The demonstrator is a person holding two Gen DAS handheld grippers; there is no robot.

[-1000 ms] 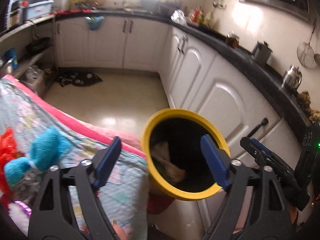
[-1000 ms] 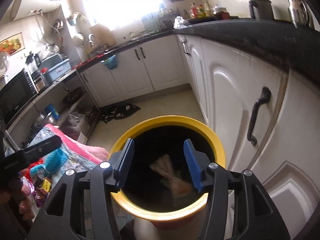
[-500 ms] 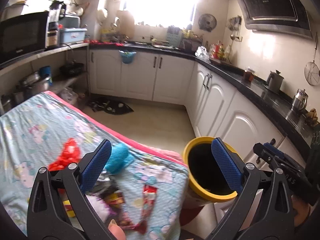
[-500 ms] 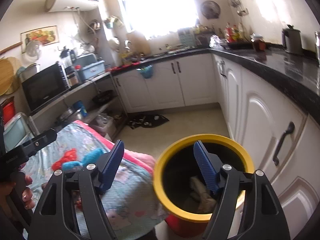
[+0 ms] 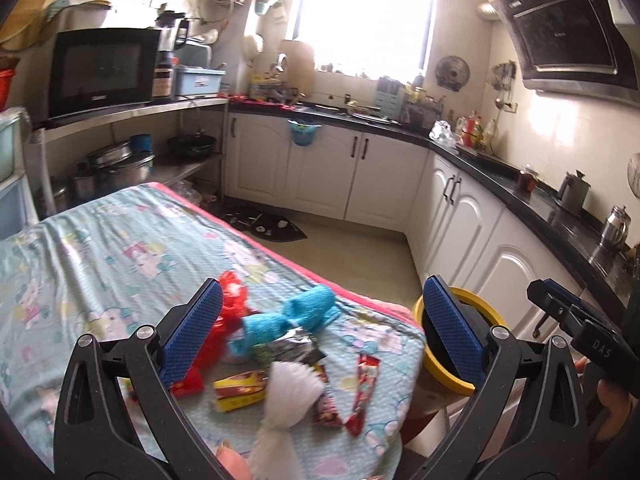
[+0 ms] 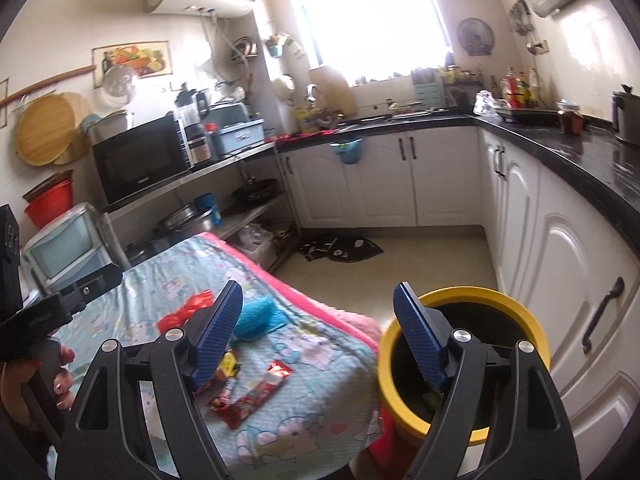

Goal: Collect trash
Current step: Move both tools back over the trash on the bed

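We hold our left gripper [image 5: 320, 328] over the desk [image 5: 100, 256], which is covered by a pale cartoon-print cloth; its blue pads stand as wide apart as they go, with nothing between them. Below it the trash lies scattered near the desk's corner: a crumpled red plastic wrapper [image 5: 232, 300], a turquoise knitted piece [image 5: 288, 316], a silver foil packet [image 5: 292, 344], a yellow and red box [image 5: 240, 390], a white pleated paper piece [image 5: 288, 396] and red snack wrappers [image 5: 362, 388]. The yellow-rimmed bin [image 5: 476, 384] stands just beside that corner, on the cabinet side. Our right gripper [image 6: 320, 332] hangs between desk edge and bin, its jaws opening and empty, one pad over the cloth, the other over the bin's dark mouth. Something pale lies at the bin's bottom, too dim to name.
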